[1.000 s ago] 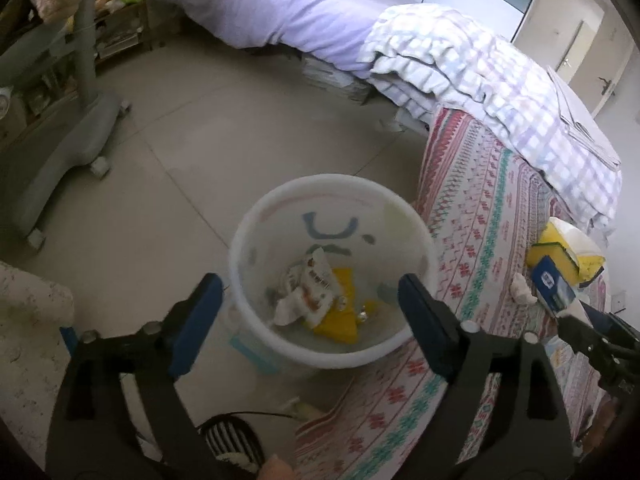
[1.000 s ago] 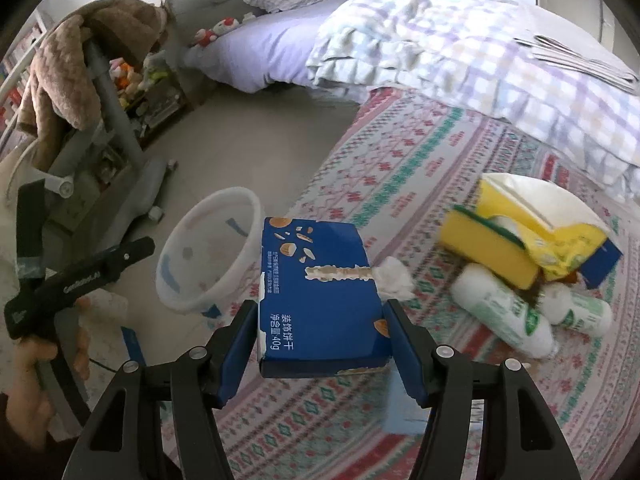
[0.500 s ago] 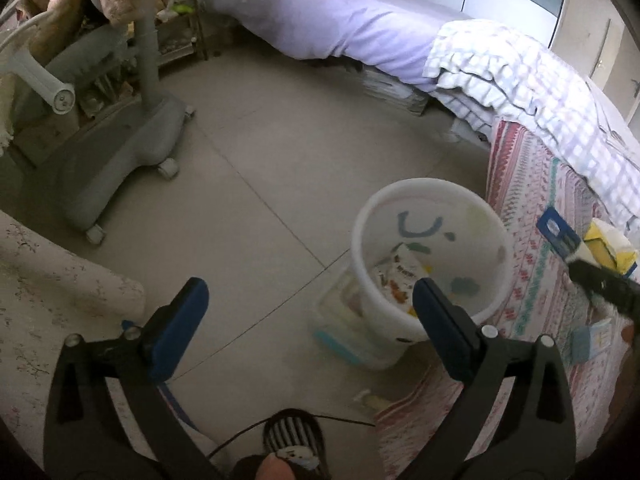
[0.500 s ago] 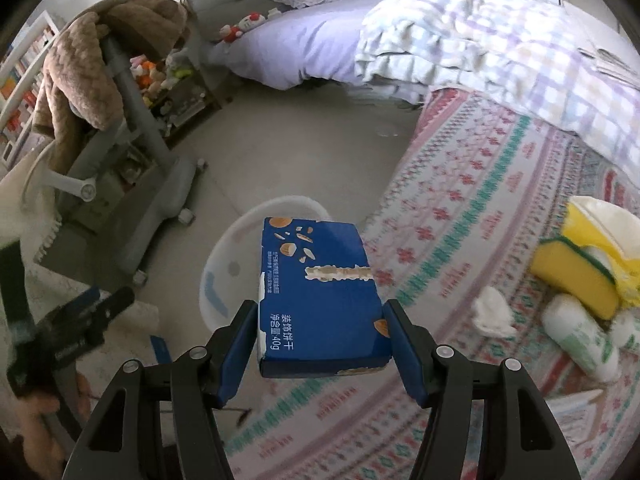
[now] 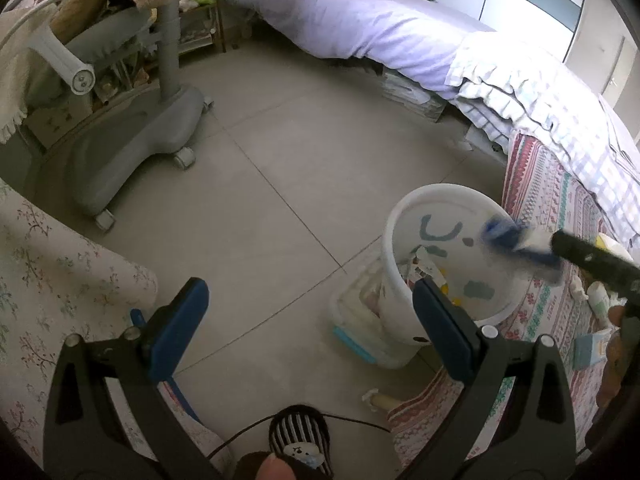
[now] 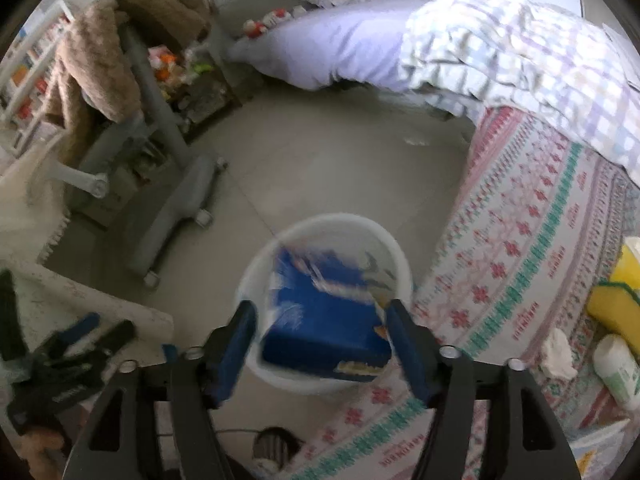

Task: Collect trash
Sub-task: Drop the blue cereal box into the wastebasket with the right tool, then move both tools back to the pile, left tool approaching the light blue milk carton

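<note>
While I look through the left wrist view, my left hand-held gripper (image 5: 306, 322) stands wide with nothing between its blue pads, over a pale grey tiled floor (image 5: 256, 184) crossed by thin grout lines. At the right centre sits a white bin (image 5: 448, 256) with blue marks on its inner wall and wrappers at the bottom; it rests by the edge of a patterned bedspread (image 5: 544, 184) in red, green and white. A blurred blue box (image 5: 516, 240) shows at the bin's right rim, at the tip of the other tool's dark arm. A lilac bed (image 5: 360, 16) runs across the top, a checked quilt (image 5: 552, 92) at upper right, a grey wheeled stand (image 5: 132, 140) at upper left, and a floral cloth (image 5: 52, 280) at lower left.

Turning to the right wrist view, my right hand-held gripper (image 6: 322, 350) has just been opening its jaws; the blue box lies smeared between them at lower centre, over the mouth of the bin, and I see a gap on the left side, so the pads no longer seem to press it. The patterned bedspread fills the right side, carrying a yellow sponge (image 6: 612, 308), a crumpled tissue (image 6: 558, 354) and a white bottle (image 6: 616, 368) at the right edge. A brown blanket (image 6: 120, 44) hangs over the stand at upper left.
</note>
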Action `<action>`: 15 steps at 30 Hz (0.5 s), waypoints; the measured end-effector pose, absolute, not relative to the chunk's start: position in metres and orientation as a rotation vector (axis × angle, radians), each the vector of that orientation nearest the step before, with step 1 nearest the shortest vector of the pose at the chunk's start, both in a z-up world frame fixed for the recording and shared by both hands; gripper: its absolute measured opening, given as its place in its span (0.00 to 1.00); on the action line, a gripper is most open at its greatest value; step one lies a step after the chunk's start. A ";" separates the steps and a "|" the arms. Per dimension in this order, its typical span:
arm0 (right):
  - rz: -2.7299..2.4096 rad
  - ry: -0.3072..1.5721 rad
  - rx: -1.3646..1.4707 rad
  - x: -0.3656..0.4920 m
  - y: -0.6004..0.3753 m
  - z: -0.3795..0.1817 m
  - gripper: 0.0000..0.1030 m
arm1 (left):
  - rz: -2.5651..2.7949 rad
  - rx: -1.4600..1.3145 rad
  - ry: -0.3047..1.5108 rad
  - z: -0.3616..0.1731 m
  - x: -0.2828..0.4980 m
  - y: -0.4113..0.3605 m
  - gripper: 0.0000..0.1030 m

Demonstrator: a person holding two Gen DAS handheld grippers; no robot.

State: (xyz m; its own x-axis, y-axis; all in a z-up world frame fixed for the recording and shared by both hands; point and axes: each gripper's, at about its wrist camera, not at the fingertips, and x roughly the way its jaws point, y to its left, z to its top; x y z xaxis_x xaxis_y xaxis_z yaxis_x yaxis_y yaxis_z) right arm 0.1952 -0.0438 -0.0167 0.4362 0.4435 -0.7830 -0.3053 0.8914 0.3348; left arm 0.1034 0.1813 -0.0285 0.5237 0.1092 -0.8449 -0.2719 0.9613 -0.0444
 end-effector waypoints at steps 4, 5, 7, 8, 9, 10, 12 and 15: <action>0.457 1.001 0.176 0.193 -0.051 -0.008 0.89 | 0.220 -0.166 0.994 -0.027 0.104 0.177 0.98; 0.446 0.999 0.165 0.193 -0.054 -0.006 0.89 | 0.216 -0.163 0.993 -0.027 0.104 0.175 0.98; 0.430 0.989 0.146 0.189 -0.060 -0.003 0.89 | 0.209 -0.166 0.992 -0.026 0.104 0.174 0.98; 0.423 0.986 0.137 0.187 -0.064 -0.001 0.89 | 0.204 -0.171 0.994 -0.026 0.105 0.173 0.98; 0.412 0.984 0.127 0.184 -0.069 0.000 0.89 | 0.198 -0.177 0.996 -0.026 0.105 0.171 0.98; 0.406 0.983 0.120 0.184 -0.073 0.001 0.89 | 0.192 -0.183 0.997 -0.026 0.105 0.169 0.98; 0.388 0.981 0.101 0.178 -0.084 0.002 0.89 | 0.182 -0.190 0.998 -0.026 0.106 0.164 0.98; 0.365 0.982 0.079 0.168 -0.101 0.005 0.89 | 0.159 -0.195 0.998 -0.024 0.106 0.154 0.98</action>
State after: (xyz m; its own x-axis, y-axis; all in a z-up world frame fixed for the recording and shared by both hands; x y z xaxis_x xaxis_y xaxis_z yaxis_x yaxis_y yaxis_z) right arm 0.1680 -0.1010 0.0047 0.5000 0.3368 -0.7978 -0.2664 0.9364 0.2284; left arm 0.1063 0.1540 -0.0237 0.5326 0.0433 -0.8453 -0.2217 0.9710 -0.0899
